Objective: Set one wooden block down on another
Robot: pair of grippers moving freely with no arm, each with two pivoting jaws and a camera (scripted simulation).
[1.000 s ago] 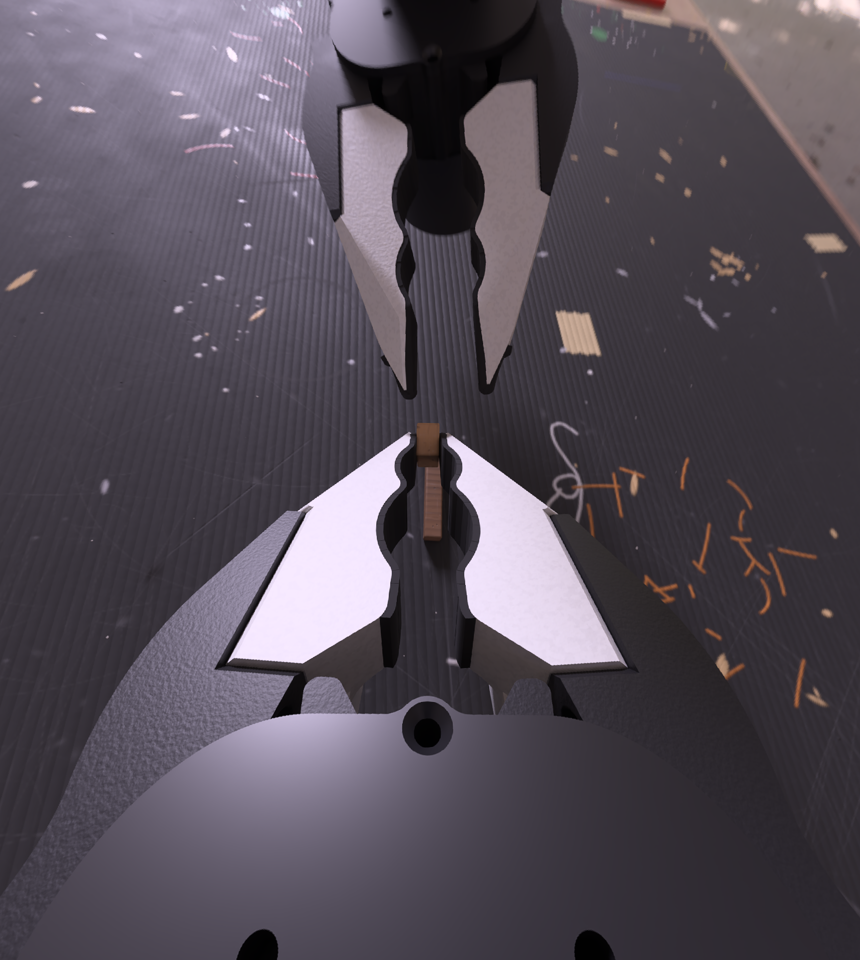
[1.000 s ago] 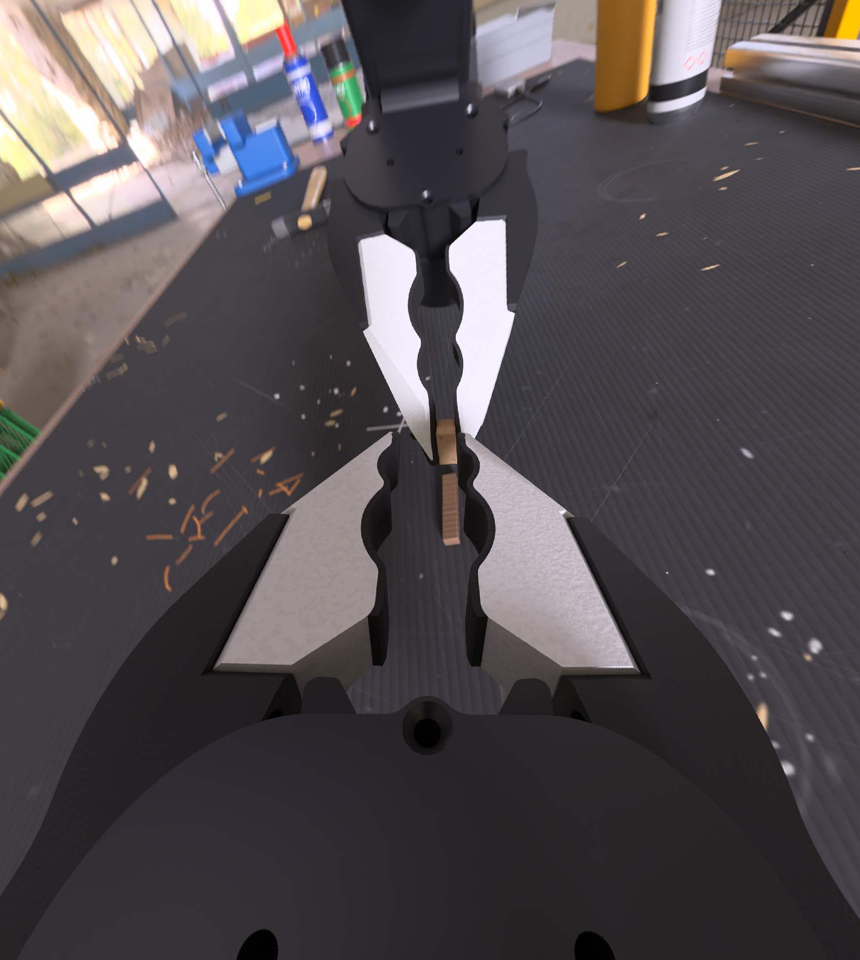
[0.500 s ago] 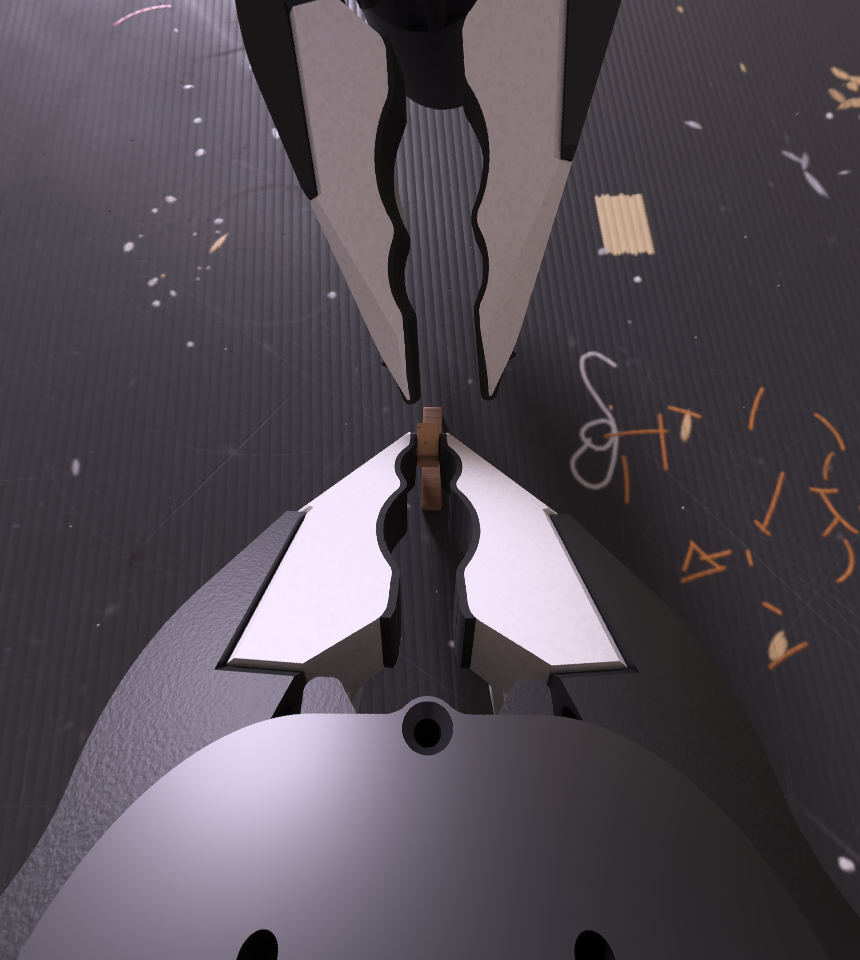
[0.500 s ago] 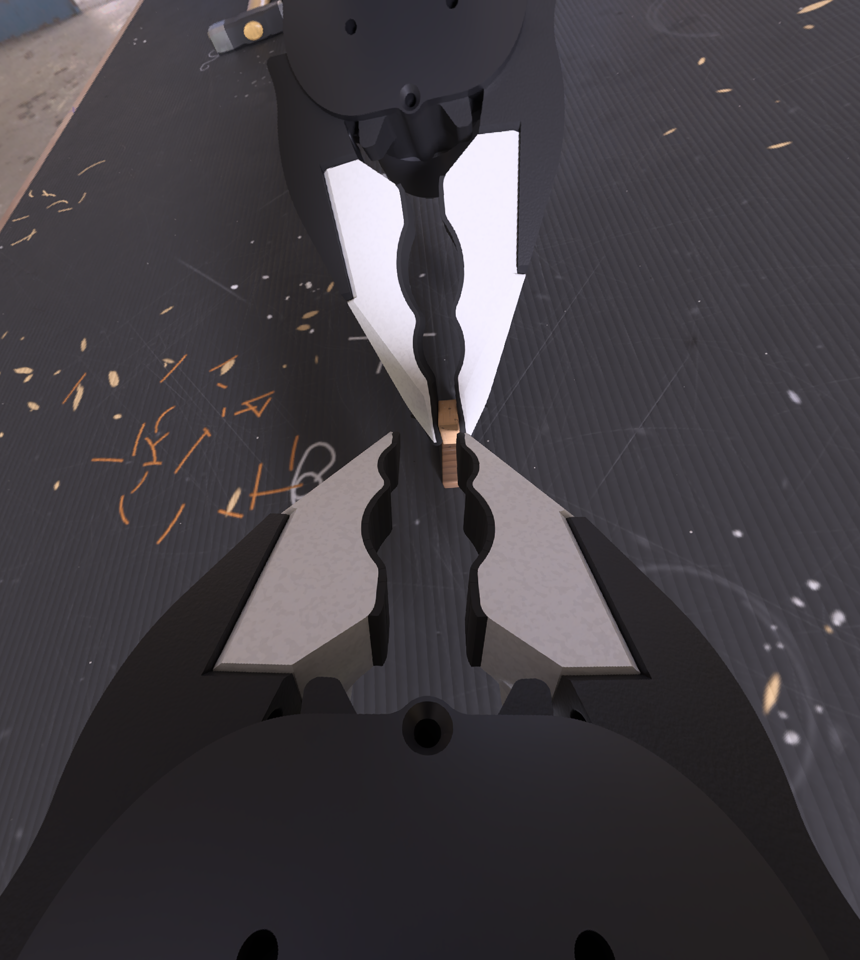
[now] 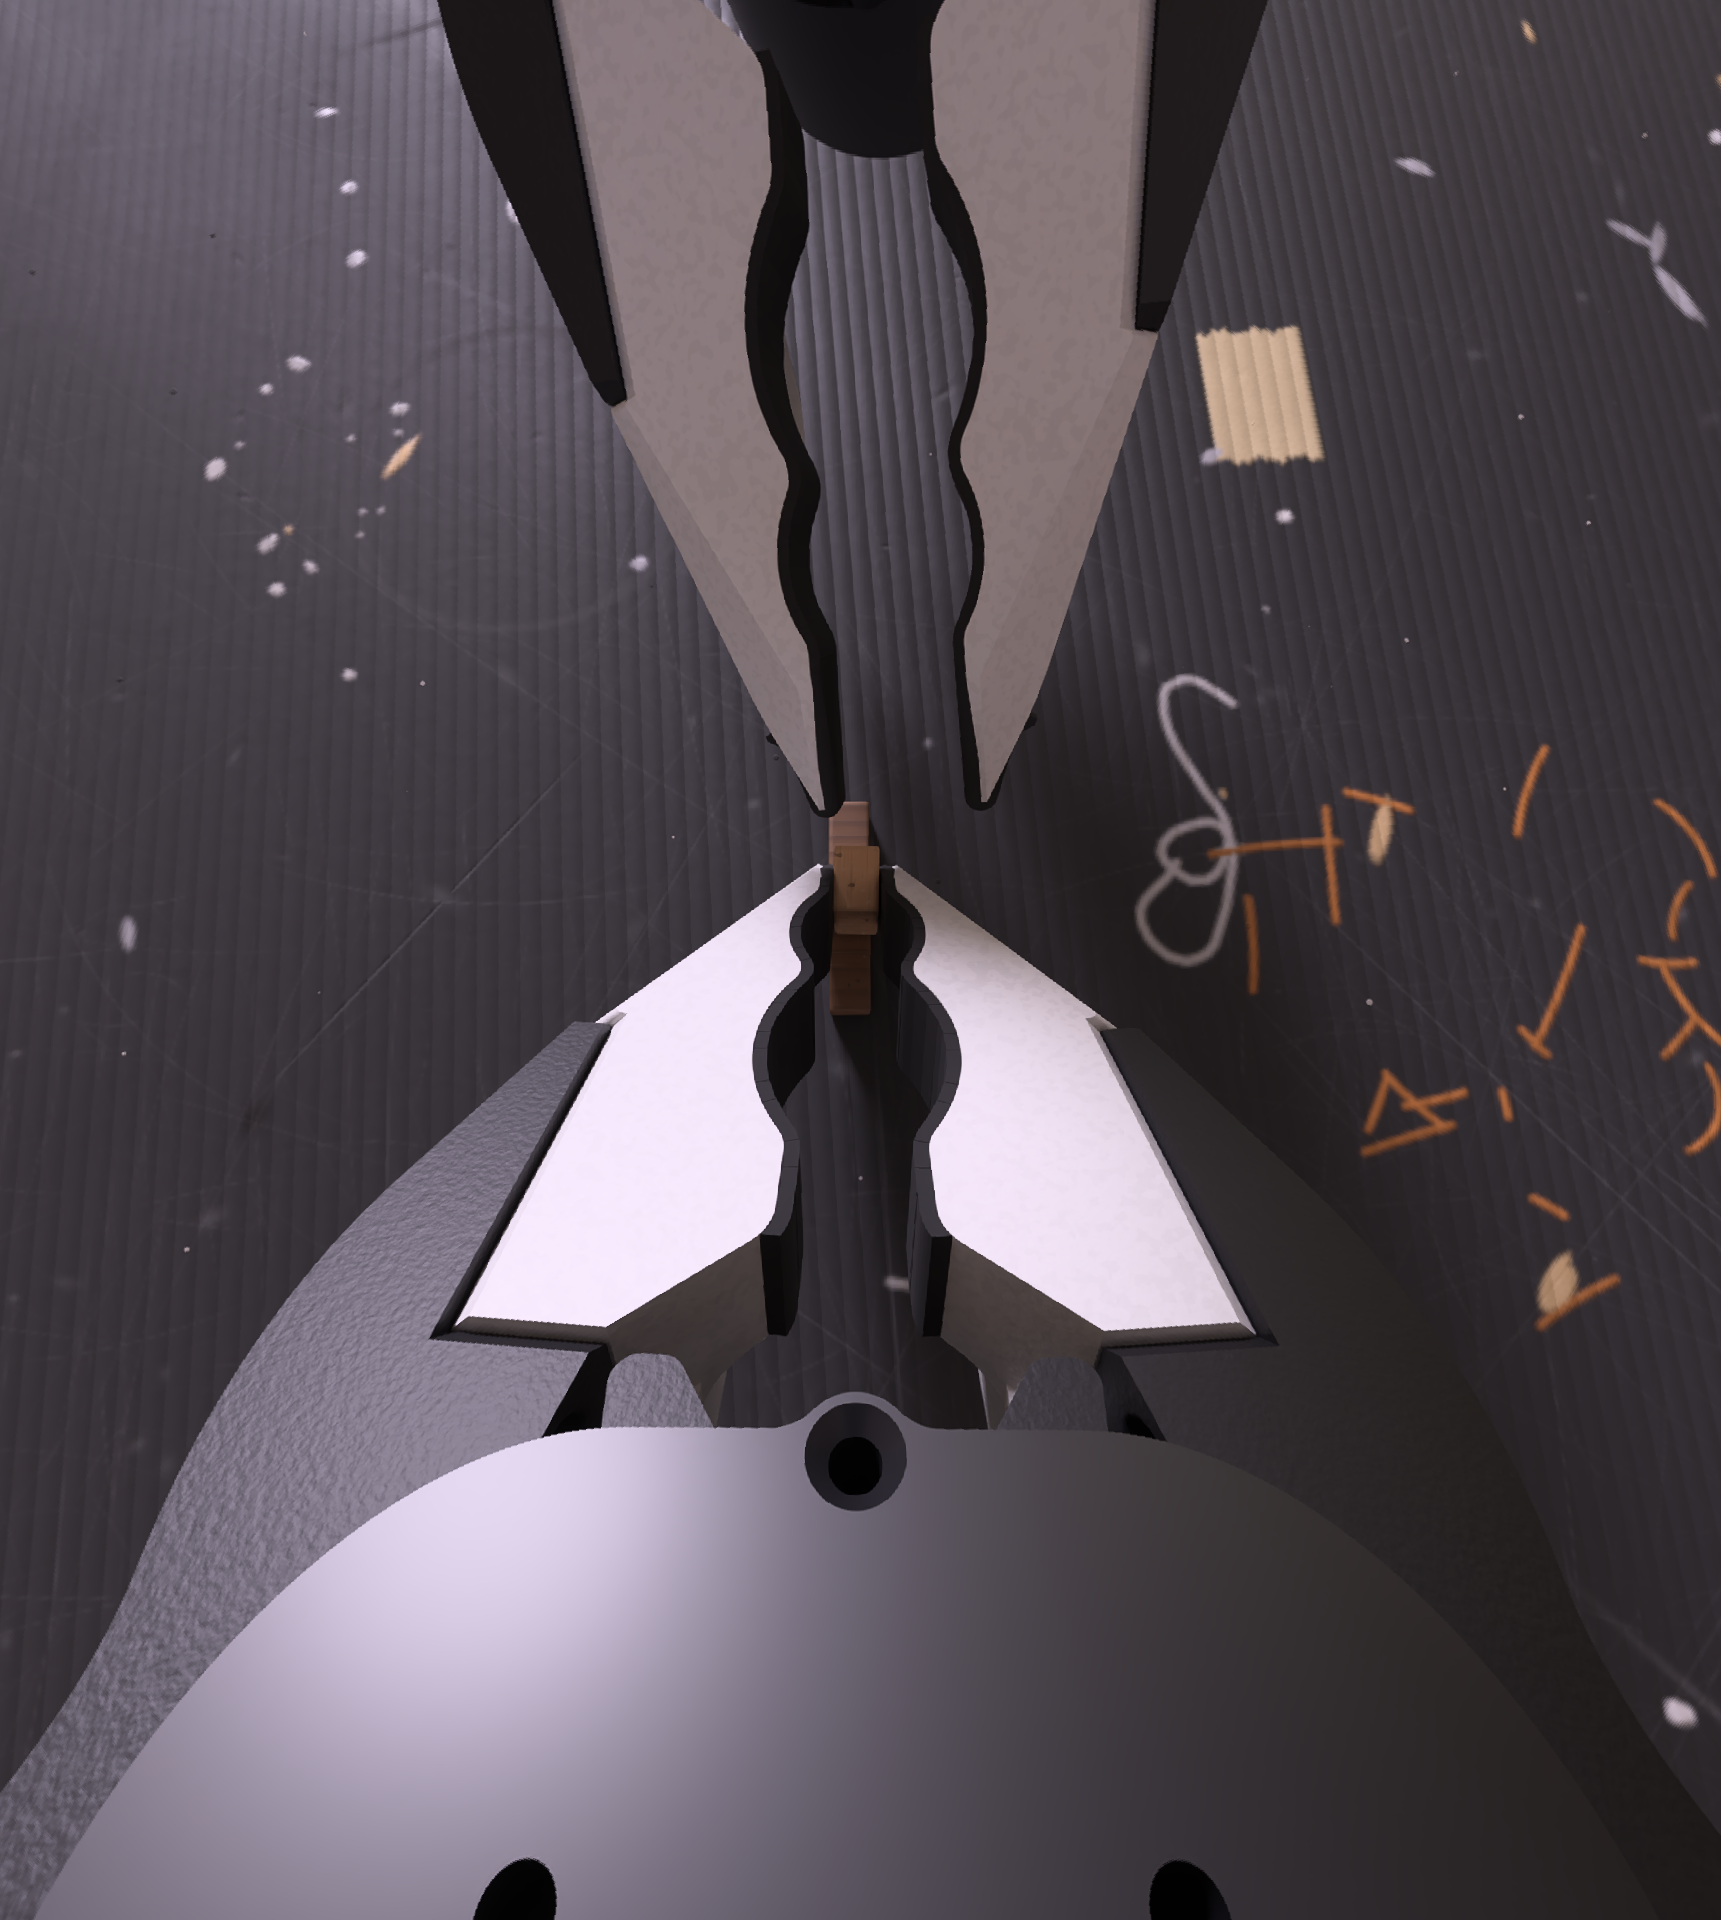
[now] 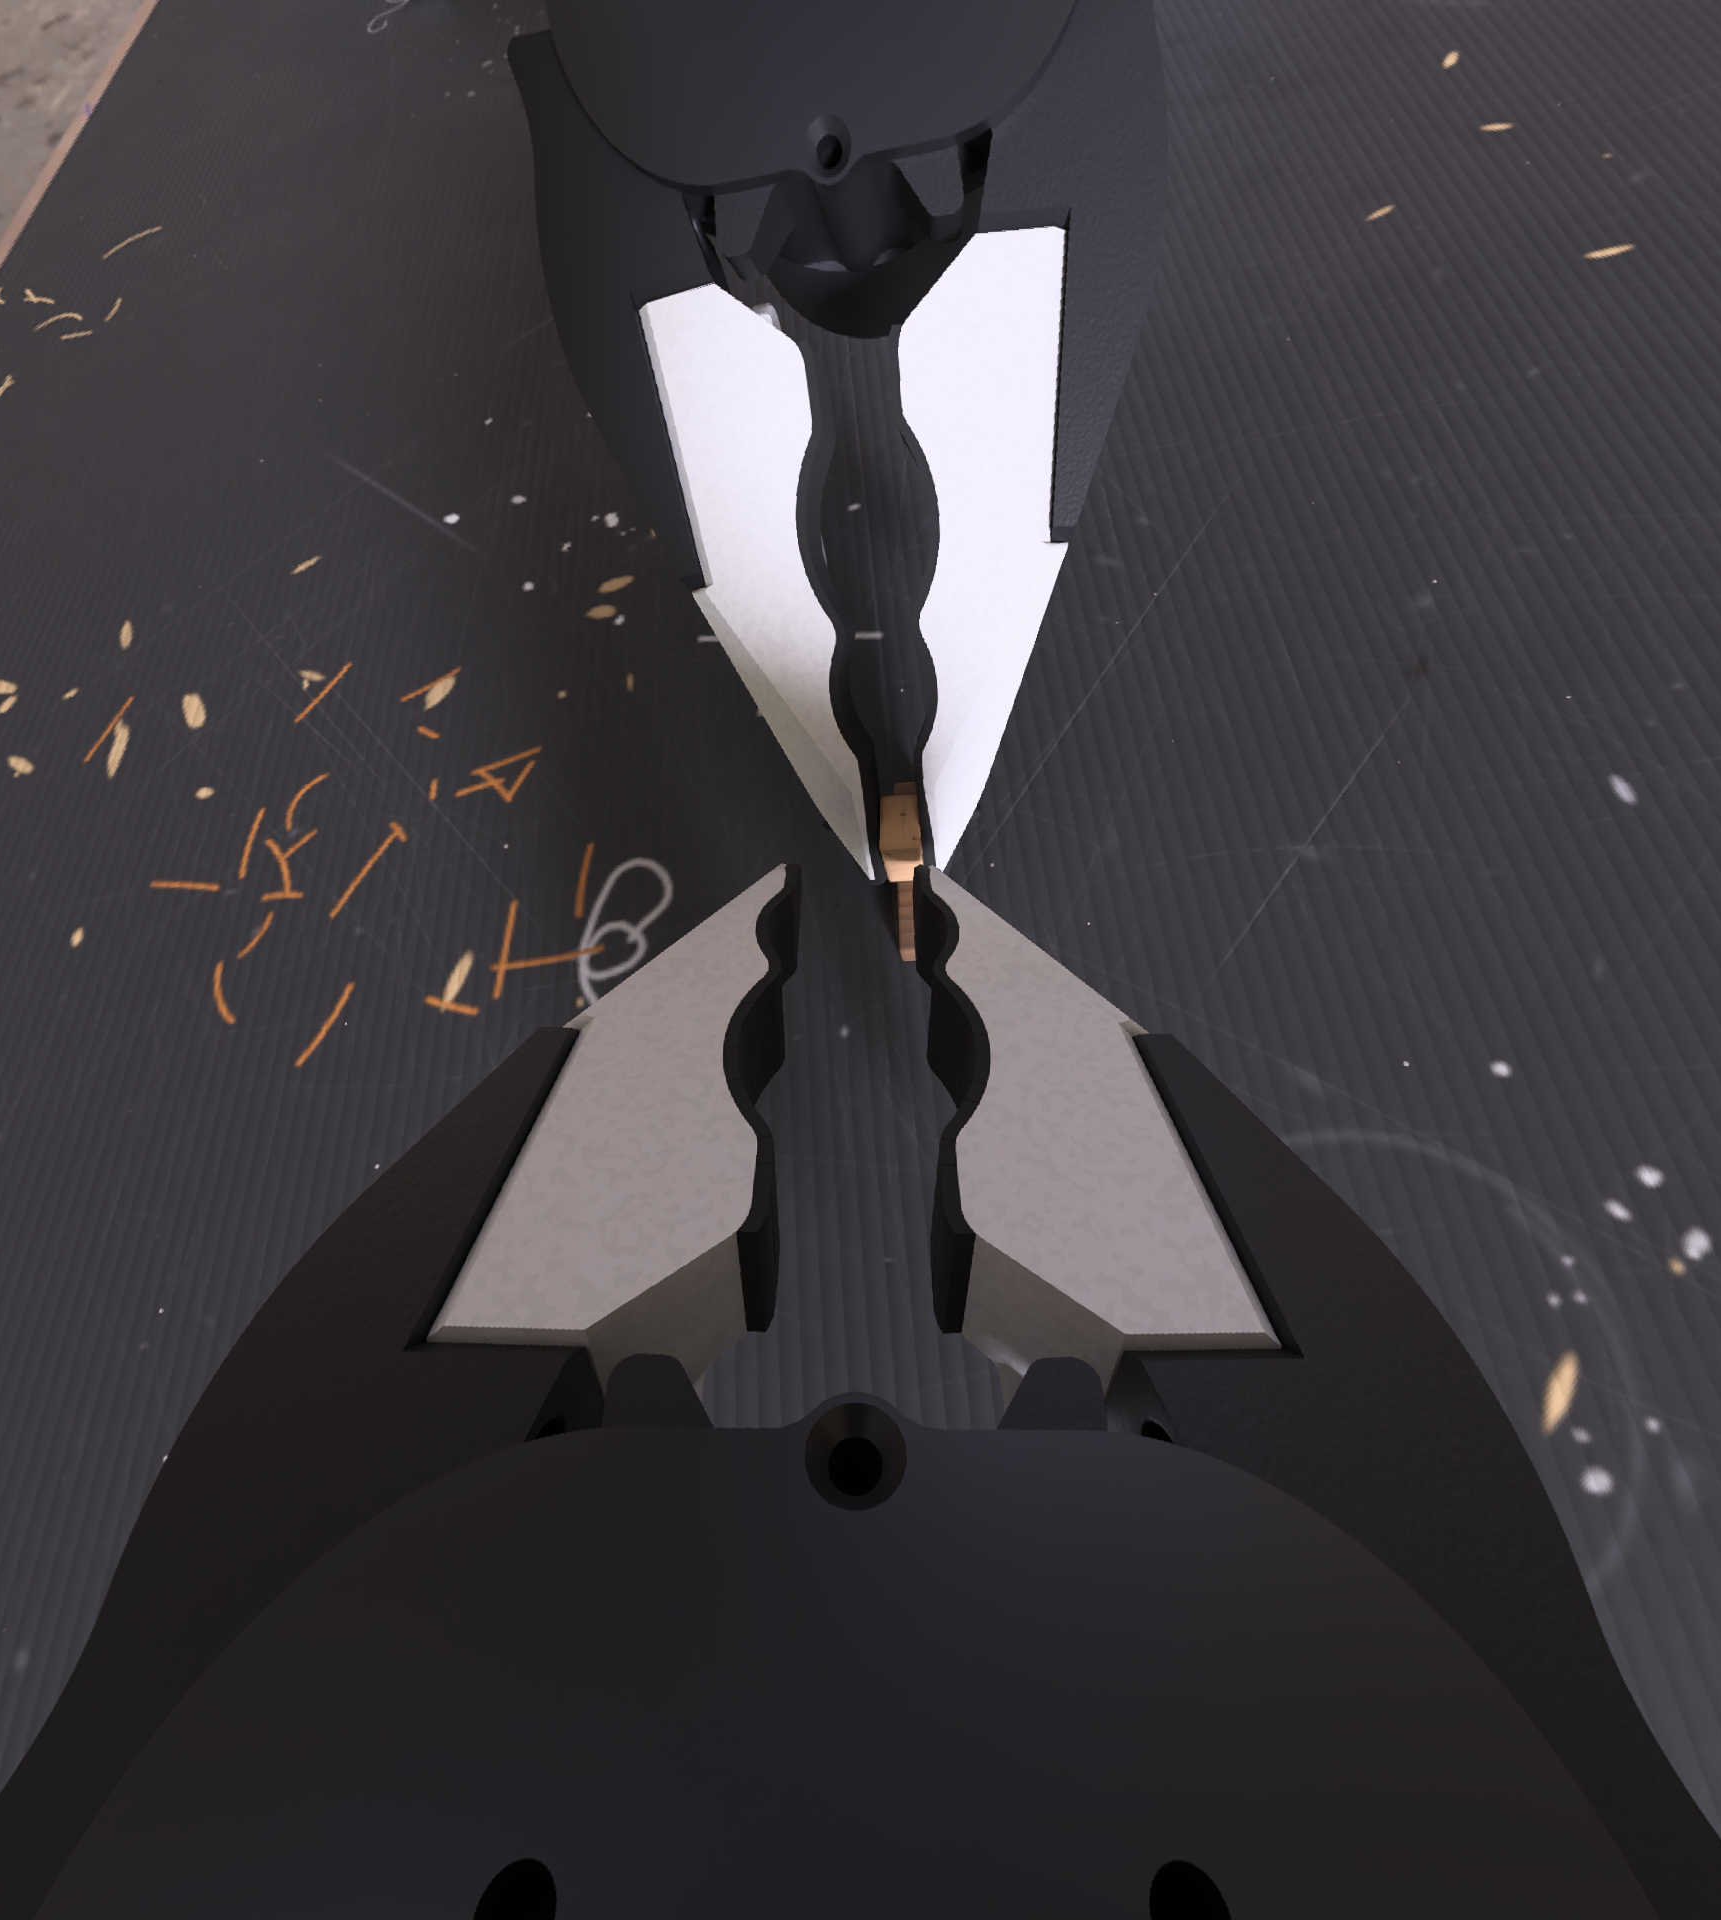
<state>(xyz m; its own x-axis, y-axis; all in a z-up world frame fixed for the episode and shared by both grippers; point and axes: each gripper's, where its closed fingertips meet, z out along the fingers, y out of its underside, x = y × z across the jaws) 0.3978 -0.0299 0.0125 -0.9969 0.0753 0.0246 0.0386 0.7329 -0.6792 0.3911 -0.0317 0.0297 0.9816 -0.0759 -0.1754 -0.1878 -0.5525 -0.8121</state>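
Pinching a small wooden block [image 5: 857, 883] at the very tips, my left gripper [image 5: 857, 871] has its fingers drawn close on either side of it, the white pads touching its flanks. Directly beneath that block, and just nearer to me, a second wooden block [image 5: 852, 975] rests on the dark ribbed surface [image 5: 316, 831]; the held block appears to meet its top, though I cannot tell whether the two truly touch. Just beyond the held block, my right gripper [image 5: 900, 805] points back toward me, fingers spread with a clear gap, and its tip on my left side comes right up to the block's far edge. From the right wrist view the order reverses: my right gripper [image 6: 856, 878] stands parted, the lower block [image 6: 906, 920] lying just beside its right-hand finger, and past it the held block [image 6: 900, 831] sits wedged between the left gripper's [image 6: 903, 868] white tips. To the right of the blocks, seen from the left wrist, a loop of pale wire [image 5: 1188, 883] lies among orange shavings [image 5: 1562, 987], and farther off sits a tan ribbed scrap [image 5: 1256, 395].
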